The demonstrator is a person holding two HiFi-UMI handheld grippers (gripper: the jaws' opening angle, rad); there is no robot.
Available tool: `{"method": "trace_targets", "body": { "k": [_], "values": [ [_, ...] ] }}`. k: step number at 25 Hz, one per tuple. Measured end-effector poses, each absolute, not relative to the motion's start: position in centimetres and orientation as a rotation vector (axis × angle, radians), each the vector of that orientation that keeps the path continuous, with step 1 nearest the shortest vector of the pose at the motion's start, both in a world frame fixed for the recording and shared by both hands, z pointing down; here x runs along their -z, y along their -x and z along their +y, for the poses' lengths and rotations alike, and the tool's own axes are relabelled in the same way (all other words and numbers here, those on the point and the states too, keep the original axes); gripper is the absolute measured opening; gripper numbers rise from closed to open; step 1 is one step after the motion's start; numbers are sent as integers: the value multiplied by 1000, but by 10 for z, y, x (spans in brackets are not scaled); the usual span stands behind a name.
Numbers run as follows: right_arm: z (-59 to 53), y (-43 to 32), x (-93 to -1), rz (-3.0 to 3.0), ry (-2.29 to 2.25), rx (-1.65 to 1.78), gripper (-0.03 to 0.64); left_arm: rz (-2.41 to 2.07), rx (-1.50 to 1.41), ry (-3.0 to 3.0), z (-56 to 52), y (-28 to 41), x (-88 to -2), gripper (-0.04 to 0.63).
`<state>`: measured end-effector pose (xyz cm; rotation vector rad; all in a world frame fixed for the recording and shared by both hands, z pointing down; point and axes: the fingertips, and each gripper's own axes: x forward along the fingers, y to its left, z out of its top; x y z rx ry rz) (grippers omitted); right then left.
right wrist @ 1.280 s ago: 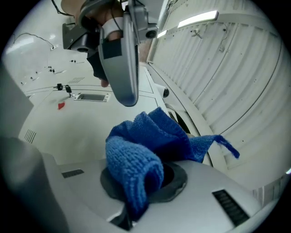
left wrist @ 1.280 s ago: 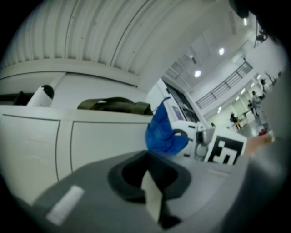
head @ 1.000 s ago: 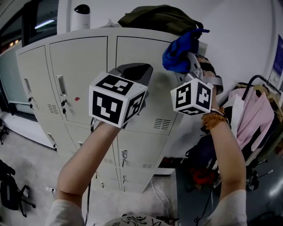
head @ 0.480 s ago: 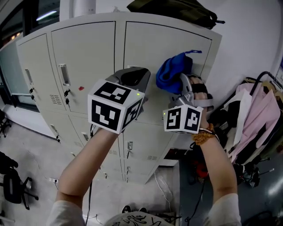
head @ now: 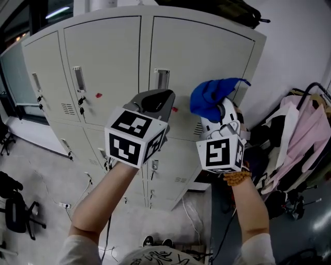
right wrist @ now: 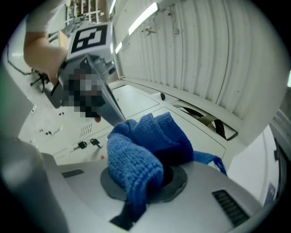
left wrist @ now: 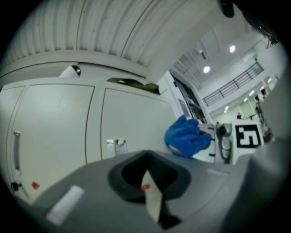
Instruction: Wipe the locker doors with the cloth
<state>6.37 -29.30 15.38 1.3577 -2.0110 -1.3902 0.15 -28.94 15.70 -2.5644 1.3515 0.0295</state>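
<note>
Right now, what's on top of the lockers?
A dark olive bag lies on the lockers, toward their right end. A small pale object stands further left. Anything behind the bag is covered.

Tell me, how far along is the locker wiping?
Done: no door shows visible wiping, so unclear. In hand: the right tool grips the blue cloth, raised before the upper right locker door; the left tool is empty. Left: likely most doors, including the lower doors.

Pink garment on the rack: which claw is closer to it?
Right. The right claw, shut on the blue cloth, is raised to the left of the pink garment; the left claw is farther left, in front of the locker doors.
</note>
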Motion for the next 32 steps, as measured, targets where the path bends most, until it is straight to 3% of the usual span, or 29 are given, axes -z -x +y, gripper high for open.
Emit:
{"method": "trace_targets", "body": {
  "k": [15,32],
  "values": [
    [-192,-80,-259,-2672,-1433,775,34,1462,-45,2611,-238,-13,-279,3],
    [-204,-79,-259,-2729,-1480,706,34,1463,-26,2633,-245,-15,-287,3]
  ]
}}
